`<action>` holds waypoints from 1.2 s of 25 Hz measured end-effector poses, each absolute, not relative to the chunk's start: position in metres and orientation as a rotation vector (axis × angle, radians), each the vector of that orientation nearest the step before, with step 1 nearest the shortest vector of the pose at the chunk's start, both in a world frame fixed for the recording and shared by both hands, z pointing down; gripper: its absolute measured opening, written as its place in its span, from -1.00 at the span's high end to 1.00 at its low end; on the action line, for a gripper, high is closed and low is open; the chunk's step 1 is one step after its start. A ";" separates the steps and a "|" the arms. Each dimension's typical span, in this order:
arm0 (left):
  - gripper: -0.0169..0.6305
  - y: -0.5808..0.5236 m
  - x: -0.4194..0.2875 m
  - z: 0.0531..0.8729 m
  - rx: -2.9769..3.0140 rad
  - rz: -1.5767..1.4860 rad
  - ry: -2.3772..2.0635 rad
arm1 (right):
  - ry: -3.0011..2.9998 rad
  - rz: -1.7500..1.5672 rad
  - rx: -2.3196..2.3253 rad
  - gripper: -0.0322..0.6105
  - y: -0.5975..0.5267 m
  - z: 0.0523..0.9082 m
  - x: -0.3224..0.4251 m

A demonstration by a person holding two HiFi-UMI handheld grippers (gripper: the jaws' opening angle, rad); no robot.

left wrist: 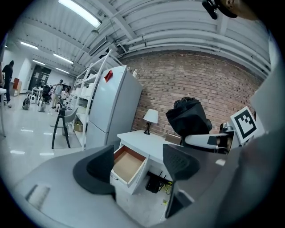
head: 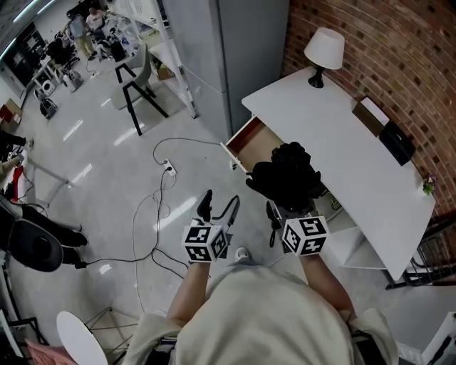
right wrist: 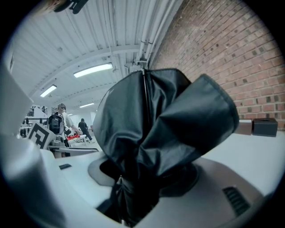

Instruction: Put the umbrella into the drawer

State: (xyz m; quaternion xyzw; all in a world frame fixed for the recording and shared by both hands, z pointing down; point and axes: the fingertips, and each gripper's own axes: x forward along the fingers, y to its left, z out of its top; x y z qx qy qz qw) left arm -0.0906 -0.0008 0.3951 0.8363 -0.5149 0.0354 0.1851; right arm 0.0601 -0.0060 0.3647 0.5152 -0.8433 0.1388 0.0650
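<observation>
Looking like a robotics lab or open workshop hall, with a mock home-office corner staged inside it. Brick wall [head: 370, 43], white tabletop [head: 335, 142] with lamp [head: 323, 50] and fridge [left wrist: 113, 102] are standing together as a set. Loose cables [head: 153, 221] and a power strip [head: 169, 169] are trailing over the glossy floor [head: 92, 178]. Strip lights [left wrist: 80, 12] and bare pipes [left wrist: 178, 42] are running overhead. White shelving [left wrist: 89, 89] is lining the side; people [head: 85, 28] are working among gear far back.

umbrella [right wrist: 164, 129]: black cloth, creased, slight sheen. drawer [left wrist: 126, 165] inside: bare wood, matt. floor [head: 92, 207]: smooth, glossy. brick wall [head: 370, 43]: rough.
</observation>
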 end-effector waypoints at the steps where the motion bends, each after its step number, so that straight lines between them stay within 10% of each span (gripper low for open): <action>1: -0.07 -0.012 -0.095 0.396 2.356 0.095 -1.448 | -2.541 0.417 1.557 0.18 -0.017 0.365 0.057; 30: -0.09 -0.152 -0.133 0.479 2.166 0.144 -1.397 | -2.337 0.530 1.506 0.18 -0.200 0.481 0.033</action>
